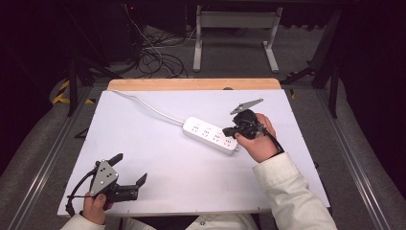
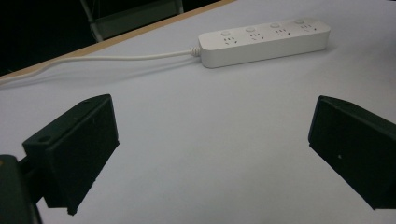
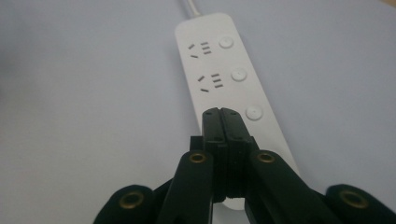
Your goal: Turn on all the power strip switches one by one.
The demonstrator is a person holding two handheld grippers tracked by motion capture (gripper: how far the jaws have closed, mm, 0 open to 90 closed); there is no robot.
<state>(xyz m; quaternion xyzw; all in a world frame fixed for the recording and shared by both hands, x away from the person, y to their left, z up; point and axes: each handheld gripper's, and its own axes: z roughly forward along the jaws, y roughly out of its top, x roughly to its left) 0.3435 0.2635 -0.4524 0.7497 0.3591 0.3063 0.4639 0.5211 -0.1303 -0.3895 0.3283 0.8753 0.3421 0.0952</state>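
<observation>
1. High view: a white power strip is laid slantwise near the middle of the table, its cord led off to the far left edge. The right gripper is held at the strip's near right end, its tips brought together over the body; closed tips like these are judged to be meant for pressing a switch, not for grasping. The left gripper is kept low at the near left corner, well apart from the strip, apparently parked out of the way.

2. Left gripper view: the jaws are seen spread wide with bare table between them and nothing held. The strip is seen lying flat beyond them, four sockets and four round buttons facing up, every socket unoccupied.

3. Right gripper view: the right gripper is seen pinched fully shut with nothing between the jaws, poised over the strip just beside a round button. Whether the tips touch the casing cannot quite be told from this angle. The two sockets seen ahead are without plugs.

4. Containers: none are present; the sockets are the only receptacles, and nothing is plugged into those on view.
</observation>
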